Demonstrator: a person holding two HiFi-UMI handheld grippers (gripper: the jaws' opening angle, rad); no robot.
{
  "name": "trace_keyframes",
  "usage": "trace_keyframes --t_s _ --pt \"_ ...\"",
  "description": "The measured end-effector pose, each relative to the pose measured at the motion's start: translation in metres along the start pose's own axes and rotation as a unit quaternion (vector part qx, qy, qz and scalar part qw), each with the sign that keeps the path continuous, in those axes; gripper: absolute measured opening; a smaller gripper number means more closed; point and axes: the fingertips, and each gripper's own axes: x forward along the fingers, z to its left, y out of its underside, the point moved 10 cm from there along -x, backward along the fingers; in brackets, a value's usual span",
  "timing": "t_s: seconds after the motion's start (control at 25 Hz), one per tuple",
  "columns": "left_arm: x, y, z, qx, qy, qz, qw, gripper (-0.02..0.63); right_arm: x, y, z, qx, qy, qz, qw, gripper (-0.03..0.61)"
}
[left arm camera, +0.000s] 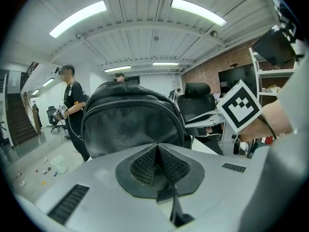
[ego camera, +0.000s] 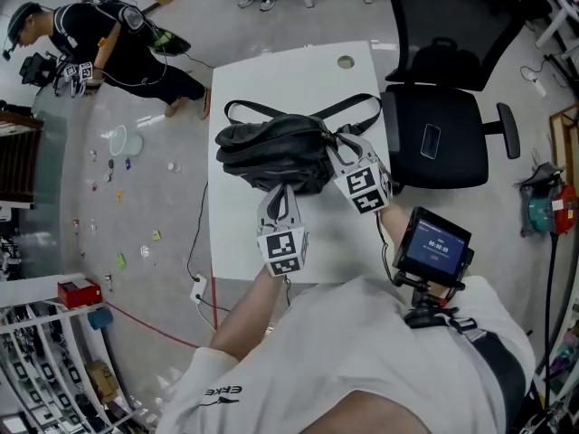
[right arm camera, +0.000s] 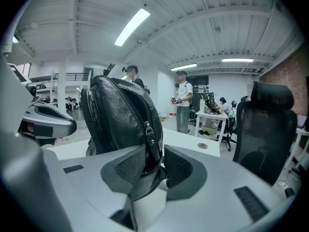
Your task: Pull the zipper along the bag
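In the head view, both claw tips are blending into the black bag (ego camera: 271, 145). The bag is lying across the worktop (ego camera: 298, 70), long axis side to side, nearly reaching both edges. The left claw (left arm camera: 157, 151) is pressing shut on nothing; the right claw (right arm camera: 153, 154) is standing spread around the zipper pull (right arm camera: 149, 132). Bare worktop is showing beyond the bag.
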Motion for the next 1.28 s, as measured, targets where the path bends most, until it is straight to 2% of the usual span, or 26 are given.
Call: trace_keyframes --t_s 0.24,0.44,0.6,0.72,1.28 --pt "0.001 0.005 0.007 -0.005 -0.01 0.005 0.9999 0.003 0.018 -0.002 -0.003 -0.025 -0.055 0.013 0.998 0.11" --pt "-0.003 0.0 0.007 -0.008 -0.012 0.004 0.9999 0.003 0.022 -0.008 -0.004 -0.045 -0.067 0.022 0.996 0.109" --pt "-0.002 0.0 0.008 -0.008 -0.014 0.005 0.9999 0.003 0.026 -0.007 -0.003 -0.061 -0.06 0.025 0.996 0.098" --pt "-0.003 0.001 0.008 -0.008 -0.016 0.005 0.9998 0.003 0.025 -0.005 0.0 -0.075 -0.049 0.031 0.995 0.053" --pt "0.008 0.002 0.033 -0.008 -0.046 -0.008 0.9989 0.003 0.006 -0.008 -0.011 -0.063 0.041 0.002 0.997 0.021"
